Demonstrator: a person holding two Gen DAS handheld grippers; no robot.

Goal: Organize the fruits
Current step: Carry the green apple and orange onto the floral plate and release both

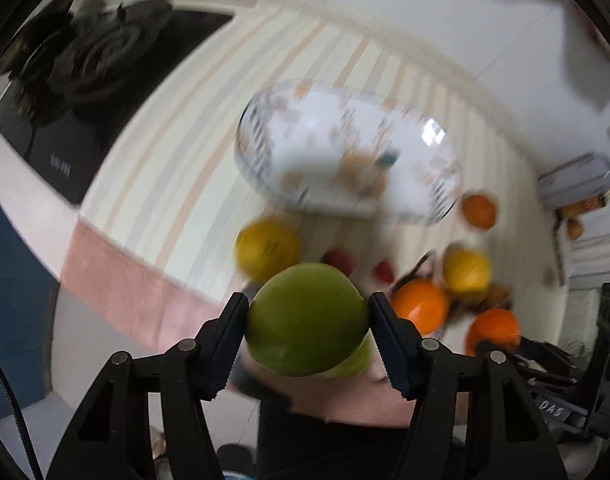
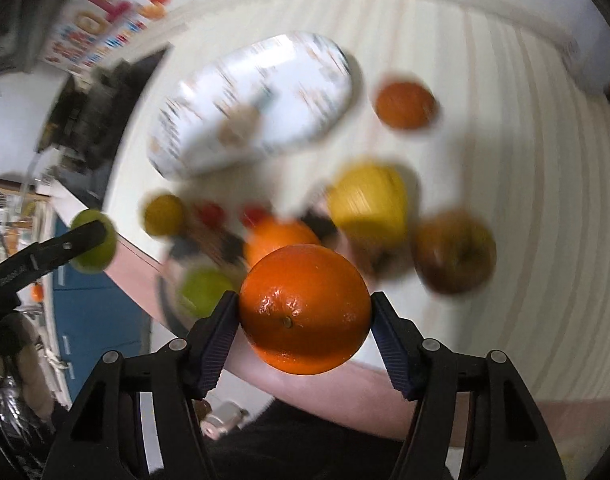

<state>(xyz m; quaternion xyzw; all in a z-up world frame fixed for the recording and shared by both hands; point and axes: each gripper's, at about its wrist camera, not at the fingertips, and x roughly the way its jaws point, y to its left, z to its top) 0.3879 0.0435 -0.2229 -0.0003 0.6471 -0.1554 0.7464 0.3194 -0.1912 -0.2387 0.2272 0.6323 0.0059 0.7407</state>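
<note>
Plate [image 1: 345, 184] edge near fruit; open cloth [image 2: 505, 120] beyond.

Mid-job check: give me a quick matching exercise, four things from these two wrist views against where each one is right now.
Things:
1. round green apple
2. glossy round orange
3. oval white patterned plate
4. brownish-red apple

Places:
A. lying loose on the striped cloth
B. clamped in the right gripper
C. clamped in the left gripper
D. empty, beyond the fruit pile

Pairs: 1-C, 2-B, 3-D, 4-A
</note>
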